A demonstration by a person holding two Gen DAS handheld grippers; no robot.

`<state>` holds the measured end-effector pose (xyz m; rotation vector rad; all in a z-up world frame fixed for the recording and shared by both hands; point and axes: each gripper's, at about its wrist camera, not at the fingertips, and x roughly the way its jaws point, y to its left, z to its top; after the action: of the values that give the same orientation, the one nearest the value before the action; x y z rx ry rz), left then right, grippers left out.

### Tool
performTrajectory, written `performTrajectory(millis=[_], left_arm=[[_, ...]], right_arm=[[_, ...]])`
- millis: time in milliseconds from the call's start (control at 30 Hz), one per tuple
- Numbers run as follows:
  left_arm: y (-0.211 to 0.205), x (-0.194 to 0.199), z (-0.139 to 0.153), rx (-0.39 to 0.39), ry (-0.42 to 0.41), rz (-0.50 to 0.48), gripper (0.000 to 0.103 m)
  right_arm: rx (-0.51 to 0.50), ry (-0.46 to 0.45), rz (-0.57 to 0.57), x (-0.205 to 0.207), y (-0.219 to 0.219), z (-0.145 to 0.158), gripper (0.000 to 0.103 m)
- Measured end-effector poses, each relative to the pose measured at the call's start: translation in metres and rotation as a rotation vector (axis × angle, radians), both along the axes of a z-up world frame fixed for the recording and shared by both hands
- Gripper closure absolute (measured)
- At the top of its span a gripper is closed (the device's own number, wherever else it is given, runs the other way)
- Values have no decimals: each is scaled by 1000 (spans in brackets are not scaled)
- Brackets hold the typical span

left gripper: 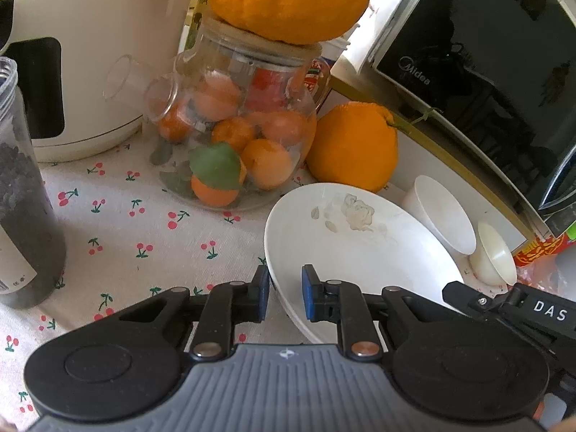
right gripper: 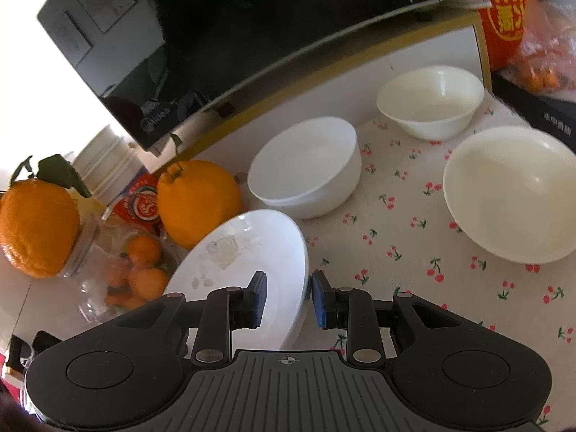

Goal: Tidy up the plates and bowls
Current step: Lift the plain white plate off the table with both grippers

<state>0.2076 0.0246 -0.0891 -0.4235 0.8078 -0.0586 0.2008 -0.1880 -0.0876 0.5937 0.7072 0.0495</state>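
A white plate with a faint flower print lies on the cherry-print cloth; it also shows in the right wrist view. My left gripper is open with its two pads on either side of the plate's left rim. My right gripper is open with its pads on either side of the plate's right rim; its body shows at the right in the left wrist view. Three white bowls stand beyond: one near the microwave, one farther back, one wide at the right.
A glass jar of small oranges carries a big orange on its lid. Another big orange sits beside the plate. A black microwave, a cream appliance and a dark-filled jar stand around.
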Motion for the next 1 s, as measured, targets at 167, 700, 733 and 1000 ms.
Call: performTrajectory(millis=[167,700,733,1000], left_arm=[[2,-2,2,-26,-2,4,87],[2,-22,14,-37,-23,-17,87],[2,-24,15,-37,-25,-20,87],[-1,-42,29,-41,-45,-51,87]], right_arm=[[-15,-20,8,-4,2,7,77],[-52,-37,22,-23,0,20,77],[-55,-37,23,-25,-1,21,77],[-74,-51,33,-45,-4,34,77]])
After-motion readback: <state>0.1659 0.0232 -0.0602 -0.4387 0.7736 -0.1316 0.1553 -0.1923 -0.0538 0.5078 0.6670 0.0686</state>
